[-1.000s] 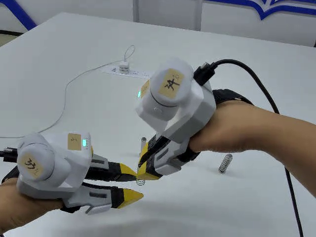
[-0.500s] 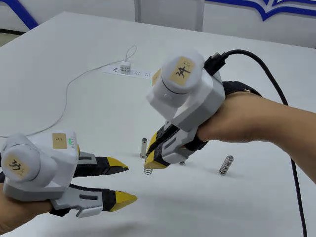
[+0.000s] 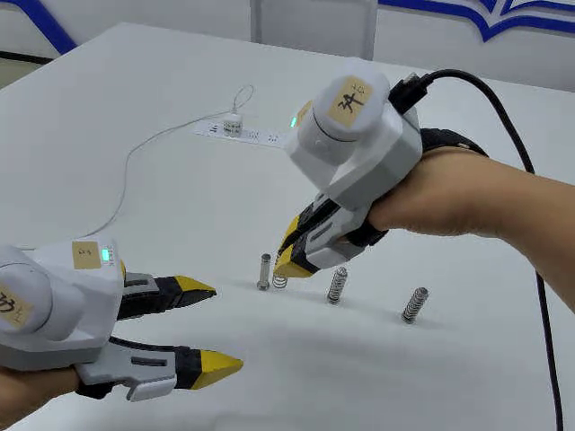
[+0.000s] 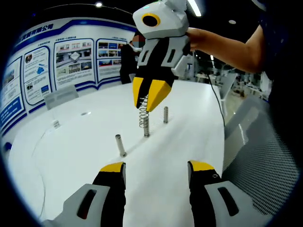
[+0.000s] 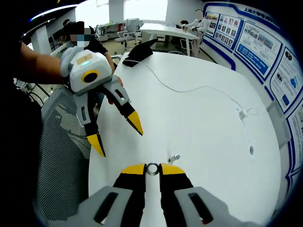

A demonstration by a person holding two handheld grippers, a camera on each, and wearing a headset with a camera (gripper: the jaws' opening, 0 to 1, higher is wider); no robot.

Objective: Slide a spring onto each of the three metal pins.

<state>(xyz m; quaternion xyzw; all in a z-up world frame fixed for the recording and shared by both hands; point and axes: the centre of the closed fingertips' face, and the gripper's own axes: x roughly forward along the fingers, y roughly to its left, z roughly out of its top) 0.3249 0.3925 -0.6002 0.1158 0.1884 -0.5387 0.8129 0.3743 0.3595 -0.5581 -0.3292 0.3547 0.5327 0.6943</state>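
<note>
My right gripper [image 3: 289,262] is shut on a small spring [image 3: 279,280] that hangs from its yellow tips, just right of a bare metal pin [image 3: 263,271]. In the right gripper view the spring's ring [image 5: 152,169] sits between the closed tips, with the bare pin [image 5: 174,157] close beside it. Two more springs stand upright to the right, a near one [image 3: 337,285] and a far one [image 3: 413,304]; whatever they stand on is hidden inside the coils. My left gripper [image 3: 208,327] is open and empty, low at the left. From it I see the held spring [image 4: 143,109] and the bare pin [image 4: 120,145].
The white table [image 3: 162,206] carries a white power strip [image 3: 238,133] with a thin cable [image 3: 135,157] at the back left. A black cable [image 3: 490,121] runs from the right gripper. A person's forearm [image 3: 485,211] reaches in from the right.
The right gripper has carried the spring away from the left gripper's tips to beside the bare pin. The left gripper has drawn back to the left, still open.
</note>
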